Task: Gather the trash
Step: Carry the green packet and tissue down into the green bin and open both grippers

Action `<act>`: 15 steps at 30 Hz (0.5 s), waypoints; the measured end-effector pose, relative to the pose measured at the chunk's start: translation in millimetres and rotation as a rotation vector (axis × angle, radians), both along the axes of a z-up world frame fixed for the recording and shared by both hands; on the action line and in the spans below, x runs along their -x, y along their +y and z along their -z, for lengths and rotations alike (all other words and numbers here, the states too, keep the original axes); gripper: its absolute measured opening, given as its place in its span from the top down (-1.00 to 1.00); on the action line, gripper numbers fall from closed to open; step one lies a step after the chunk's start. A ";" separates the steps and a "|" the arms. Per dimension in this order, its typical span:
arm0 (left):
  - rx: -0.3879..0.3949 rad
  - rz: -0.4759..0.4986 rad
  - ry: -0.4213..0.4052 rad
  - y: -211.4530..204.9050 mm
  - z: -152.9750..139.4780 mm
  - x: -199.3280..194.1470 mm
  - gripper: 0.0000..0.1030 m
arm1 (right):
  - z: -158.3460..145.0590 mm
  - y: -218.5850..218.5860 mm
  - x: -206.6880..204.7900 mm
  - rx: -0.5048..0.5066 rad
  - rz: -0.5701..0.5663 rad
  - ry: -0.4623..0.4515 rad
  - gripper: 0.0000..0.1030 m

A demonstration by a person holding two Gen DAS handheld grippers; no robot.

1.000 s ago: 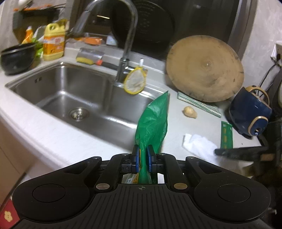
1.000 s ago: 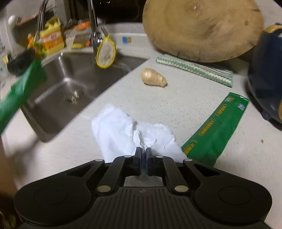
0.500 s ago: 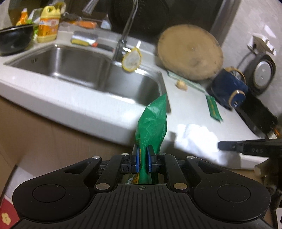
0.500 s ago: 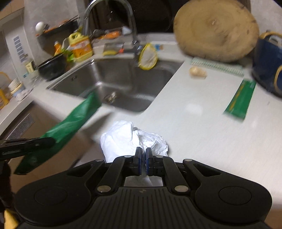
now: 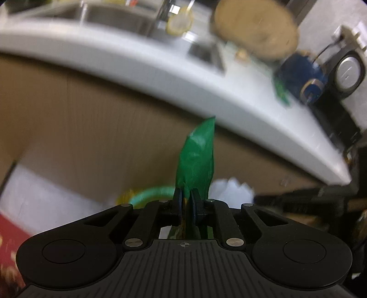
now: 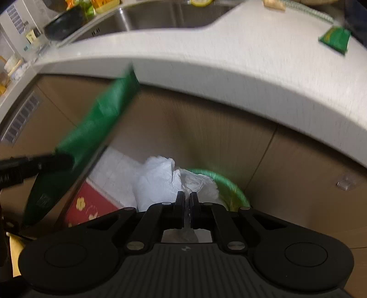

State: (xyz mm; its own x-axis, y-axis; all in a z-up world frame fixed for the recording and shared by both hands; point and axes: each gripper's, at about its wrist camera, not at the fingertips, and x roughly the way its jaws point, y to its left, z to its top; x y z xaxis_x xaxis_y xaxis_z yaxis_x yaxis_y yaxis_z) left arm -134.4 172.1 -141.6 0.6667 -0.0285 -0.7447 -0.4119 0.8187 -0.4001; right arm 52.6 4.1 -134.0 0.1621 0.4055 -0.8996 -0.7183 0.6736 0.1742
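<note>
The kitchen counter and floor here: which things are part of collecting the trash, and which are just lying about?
Part of the job:
- green wrapper, pinched in the left gripper
- white tissue, pinched in the right gripper
- green-rimmed bin below
- second green wrapper on the counter, probably trash too

Just lying about:
- wooden board
- blue kettle
- sink
- ginger piece

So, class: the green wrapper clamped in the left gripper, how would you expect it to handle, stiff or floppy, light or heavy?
The green wrapper probably has some stiffness: it stands up from the left gripper without drooping. It looks thin and creased, so likely light and easily crumpled. The glossy film may be slippery, though the shut jaws hold it by one end.
</note>
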 end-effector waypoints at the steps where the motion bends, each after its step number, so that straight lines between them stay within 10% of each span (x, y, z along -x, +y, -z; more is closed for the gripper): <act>1: 0.016 -0.004 0.032 -2.0 11.0 1.0 0.77 | 5.3 -2.2 -1.9 0.014 0.003 0.004 0.91; 9: 0.260 -0.087 0.264 -9.3 112.0 -3.2 0.78 | 50.5 -23.1 -13.2 0.090 0.038 0.088 0.91; 15: 0.306 -0.157 0.413 -25.5 184.7 -54.2 0.77 | 73.3 -36.8 -23.5 0.130 0.079 0.109 0.91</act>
State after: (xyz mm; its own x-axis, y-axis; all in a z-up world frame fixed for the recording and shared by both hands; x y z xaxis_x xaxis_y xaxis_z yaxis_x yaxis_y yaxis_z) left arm -80.2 146.7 -326.3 0.3334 -0.2087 -0.9194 -0.6934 0.6065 -0.3891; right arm 76.1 -32.7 -207.2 0.0881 0.2746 -0.9575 -0.6440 0.7491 0.1556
